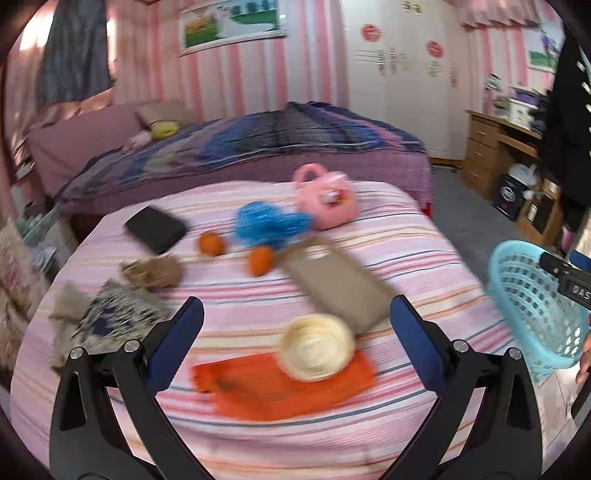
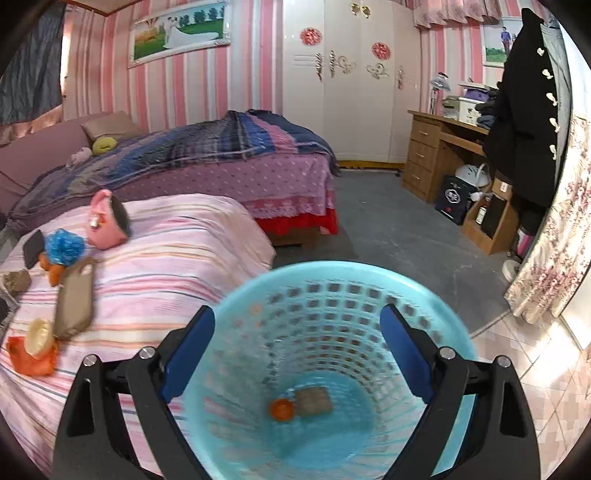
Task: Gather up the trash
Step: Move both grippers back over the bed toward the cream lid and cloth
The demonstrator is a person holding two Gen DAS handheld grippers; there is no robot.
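My left gripper (image 1: 297, 314) gapes empty just short of the cream lid (image 1: 317, 347) straight ahead; my right gripper (image 2: 297, 347), equally released, hovers over the blue basket (image 2: 436, 295).

Bedroom: pink-and-white striped walls (image 2: 258, 55); white panelled wardrobe (image 2: 351, 92); wooden desk with drawers (image 2: 424, 151); purple-quilted bed (image 2: 258, 173); grey carpeted floor (image 2: 388, 221); framed landscape picture (image 2: 177, 33).
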